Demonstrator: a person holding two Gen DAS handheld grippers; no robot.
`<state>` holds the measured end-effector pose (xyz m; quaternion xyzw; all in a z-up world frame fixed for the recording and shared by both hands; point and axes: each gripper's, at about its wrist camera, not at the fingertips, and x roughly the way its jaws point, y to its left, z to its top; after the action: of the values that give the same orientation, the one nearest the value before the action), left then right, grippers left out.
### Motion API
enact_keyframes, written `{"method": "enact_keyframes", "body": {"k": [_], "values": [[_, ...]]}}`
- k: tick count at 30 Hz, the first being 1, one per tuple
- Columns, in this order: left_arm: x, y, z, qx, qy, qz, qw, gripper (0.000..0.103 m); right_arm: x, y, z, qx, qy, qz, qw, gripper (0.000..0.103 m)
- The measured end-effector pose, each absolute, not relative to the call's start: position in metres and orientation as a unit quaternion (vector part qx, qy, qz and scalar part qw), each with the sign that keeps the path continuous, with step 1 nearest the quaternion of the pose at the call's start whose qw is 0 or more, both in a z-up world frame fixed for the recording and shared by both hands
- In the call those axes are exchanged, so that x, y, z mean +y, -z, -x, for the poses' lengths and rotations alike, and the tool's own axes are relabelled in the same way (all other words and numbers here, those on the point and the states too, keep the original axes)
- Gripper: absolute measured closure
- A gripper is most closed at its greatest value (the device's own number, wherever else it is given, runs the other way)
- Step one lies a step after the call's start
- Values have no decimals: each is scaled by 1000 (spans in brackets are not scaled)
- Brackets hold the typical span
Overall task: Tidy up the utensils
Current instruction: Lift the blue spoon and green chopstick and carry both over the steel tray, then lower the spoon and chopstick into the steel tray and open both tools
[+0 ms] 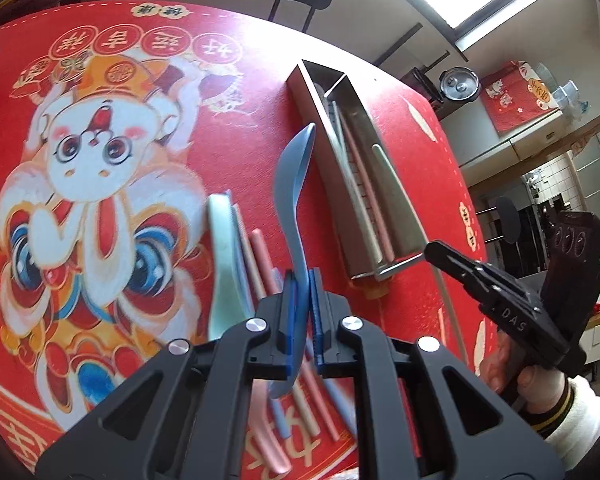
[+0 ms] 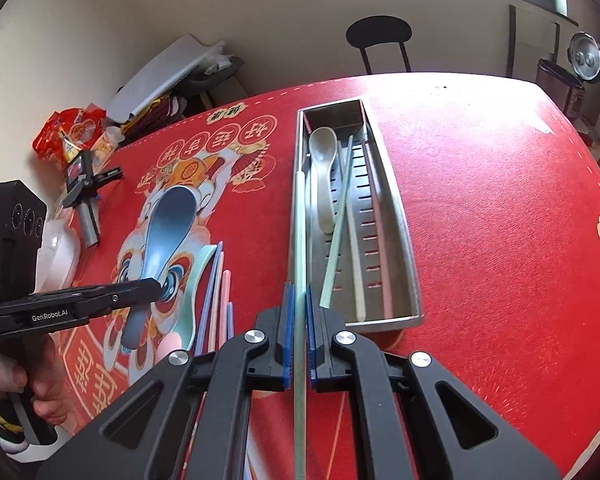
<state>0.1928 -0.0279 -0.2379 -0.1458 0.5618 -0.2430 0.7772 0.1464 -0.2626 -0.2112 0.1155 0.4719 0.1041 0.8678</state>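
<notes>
Tray [image 2: 400, 216]: brushed metal w/ slotted floor, dull sheen, smooth walls. Blue spoon [image 1: 294, 184]: smooth plastic-looking, satin gloss, highlight on bowl. Grey spoon [image 2: 324, 168] in tray: matt-ish, smooth. Green chopstick [image 2: 299, 240]: matt pastel, plastic-looking. Table cover [image 2: 500, 220]: red printed cloth, fine rough grain, matt, washed out by glare at far edge. Left gripper [image 1: 302, 300] and right gripper [image 2: 298, 312]: matt black plastic body, ribbed blue pads, shiny metal screws.
</notes>
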Motion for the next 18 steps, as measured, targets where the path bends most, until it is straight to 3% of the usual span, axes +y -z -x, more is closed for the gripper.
{"method": "enact_keyframes", "body": {"k": [7, 18], "values": [[-81, 247, -263, 587, 250, 223, 737, 92, -279, 212, -188, 470, -85, -116, 871, 97], [-122, 274, -328, 622, 197, 260, 712, 92, -290, 233, -240, 489, -67, -110, 862, 97]]}}
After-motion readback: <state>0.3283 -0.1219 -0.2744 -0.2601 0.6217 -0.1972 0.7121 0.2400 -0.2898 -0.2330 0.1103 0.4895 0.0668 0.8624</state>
